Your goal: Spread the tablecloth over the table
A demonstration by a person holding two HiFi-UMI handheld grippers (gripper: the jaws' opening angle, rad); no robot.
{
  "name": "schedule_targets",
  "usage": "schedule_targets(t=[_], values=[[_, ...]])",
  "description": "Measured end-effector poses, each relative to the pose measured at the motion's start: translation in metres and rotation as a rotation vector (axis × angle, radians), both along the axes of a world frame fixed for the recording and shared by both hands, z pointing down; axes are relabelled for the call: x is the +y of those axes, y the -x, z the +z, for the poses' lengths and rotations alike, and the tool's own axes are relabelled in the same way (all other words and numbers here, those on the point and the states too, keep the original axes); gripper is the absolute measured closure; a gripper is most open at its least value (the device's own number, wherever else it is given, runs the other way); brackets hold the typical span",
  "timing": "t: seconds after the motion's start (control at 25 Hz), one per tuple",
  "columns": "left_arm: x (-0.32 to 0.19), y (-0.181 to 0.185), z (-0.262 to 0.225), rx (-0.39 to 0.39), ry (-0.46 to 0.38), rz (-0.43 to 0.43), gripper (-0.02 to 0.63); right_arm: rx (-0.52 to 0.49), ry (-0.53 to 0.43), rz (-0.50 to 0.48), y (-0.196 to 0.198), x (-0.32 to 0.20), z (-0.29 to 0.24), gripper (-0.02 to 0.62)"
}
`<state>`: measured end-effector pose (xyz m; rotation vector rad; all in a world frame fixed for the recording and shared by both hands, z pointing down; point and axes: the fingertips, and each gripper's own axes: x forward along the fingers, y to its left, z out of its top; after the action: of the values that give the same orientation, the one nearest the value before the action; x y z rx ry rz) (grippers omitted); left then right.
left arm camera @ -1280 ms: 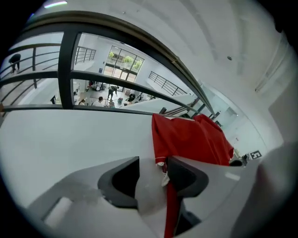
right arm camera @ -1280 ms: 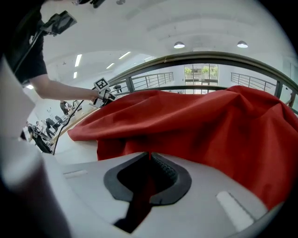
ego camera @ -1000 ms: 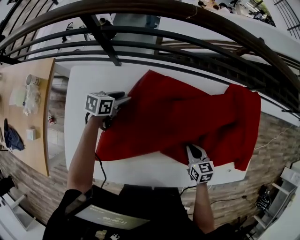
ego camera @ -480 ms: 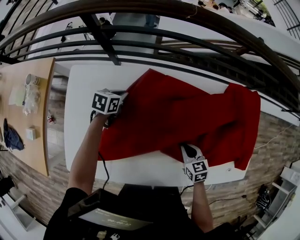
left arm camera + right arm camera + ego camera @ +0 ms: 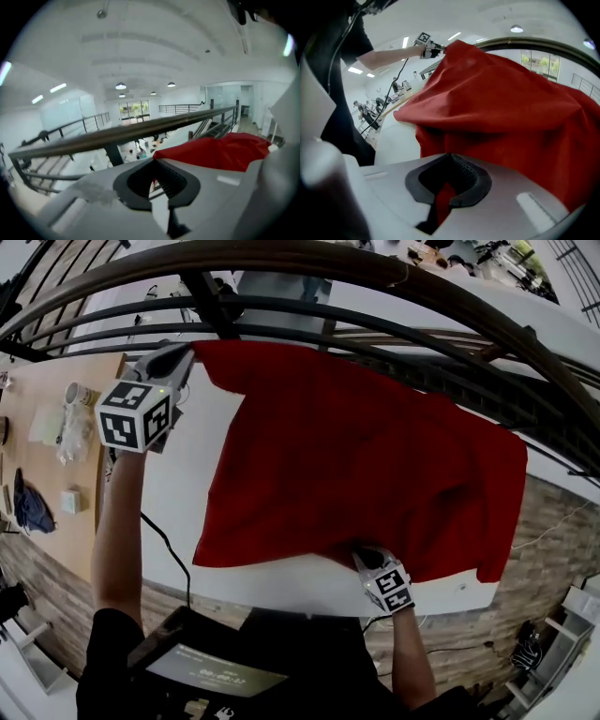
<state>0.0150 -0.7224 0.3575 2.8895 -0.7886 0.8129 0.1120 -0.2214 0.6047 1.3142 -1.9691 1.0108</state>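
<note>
- The left gripper (image 5: pixel 178 359) is held high at the far left. Its jaws have just been closing and are now clenched on a corner of the red tablecloth (image 5: pixel 366 456).
- In the left gripper view, a thin sliver of red shows between the jaws of this gripper (image 5: pixel 156 182), and the rest of the cloth (image 5: pixel 220 150) trails off to the right.
- The right gripper (image 5: pixel 365 558) sits low at the near edge of the cloth, right of the middle. Its jaws have just tightened and are clamped on the hem.
- The right gripper view shows a strip of red fabric pinched between the jaws of that gripper (image 5: pixel 446 194).
- The cloth slopes from the raised far-left corner down to the white table (image 5: pixel 169 484). Its left edge hangs free in the air.
- The near hem lies close to the table's near edge, with a narrow bare white strip between them.
- On the right, the cloth reaches the table's right end. I cannot tell whether it hangs over that end.
- The left part of the tabletop is uncovered.
- A dark railing (image 5: pixel 375 263) runs along the far side, close behind the lifted corner.
- A wooden table (image 5: pixel 52 493) stands just left of the white one, and a mug (image 5: pixel 77 393) on it is near the raised left gripper.
</note>
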Motion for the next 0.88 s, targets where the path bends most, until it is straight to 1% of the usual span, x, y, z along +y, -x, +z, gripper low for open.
schedule_targets(t=[0.08,0.2,0.28,0.32,0.36,0.4,0.44,0.48,0.52,0.56,0.6,0.68,0.72,0.8,0.84,0.88], values=[[-0.036,0.009,-0.045,-0.021,-0.141,-0.037,0.589,-0.062,0.050,-0.022,0.006,0.017,0.003,0.586],[-0.087,0.014,-0.101,-0.082,-0.317,-0.073,0.591,-0.078,0.088,-0.057,0.009,0.032,0.005,0.586],[-0.125,0.013,-0.123,-0.169,-0.432,-0.091,0.589,-0.075,0.101,-0.065,0.008,0.032,0.004,0.586],[-0.143,0.012,-0.123,-0.222,-0.465,-0.096,0.588,-0.077,0.108,-0.070,0.011,0.031,0.003,0.586],[-0.159,0.010,-0.115,-0.269,-0.473,-0.098,0.585,-0.079,0.113,-0.076,0.015,0.029,0.002,0.586],[-0.170,0.009,-0.101,-0.301,-0.460,-0.102,0.567,-0.080,0.118,-0.081,0.019,0.026,0.002,0.586],[-0.178,0.010,-0.085,-0.317,-0.431,-0.111,0.539,-0.082,0.124,-0.085,0.023,0.024,0.002,0.586],[-0.183,0.014,-0.068,-0.314,-0.393,-0.123,0.488,-0.086,0.132,-0.086,0.026,0.021,0.003,0.586],[-0.184,0.018,-0.054,-0.293,-0.348,-0.133,0.407,-0.094,0.140,-0.084,0.029,0.019,0.003,0.586],[-0.182,0.022,-0.041,-0.263,-0.301,-0.138,0.346,-0.101,0.145,-0.080,0.030,0.018,0.004,0.586],[-0.177,0.026,-0.030,-0.234,-0.257,-0.138,0.331,-0.107,0.144,-0.076,0.031,0.018,0.005,0.586],[-0.164,0.039,-0.013,-0.187,-0.196,-0.142,0.289,-0.115,0.133,-0.069,0.031,0.018,0.006,0.586],[-0.156,0.048,-0.008,-0.157,-0.173,-0.149,0.287,-0.120,0.128,-0.062,0.031,0.019,0.006,0.586],[-0.127,0.063,-0.001,-0.069,-0.118,-0.144,0.297,-0.139,0.119,-0.045,0.033,0.018,0.007,0.586],[-0.102,0.068,0.005,-0.016,-0.072,-0.115,0.365,-0.152,0.113,-0.037,0.035,0.017,0.007,0.586],[-0.067,0.068,0.016,0.034,-0.007,-0.069,0.450,-0.164,0.107,-0.029,0.036,0.016,0.008,0.586]])
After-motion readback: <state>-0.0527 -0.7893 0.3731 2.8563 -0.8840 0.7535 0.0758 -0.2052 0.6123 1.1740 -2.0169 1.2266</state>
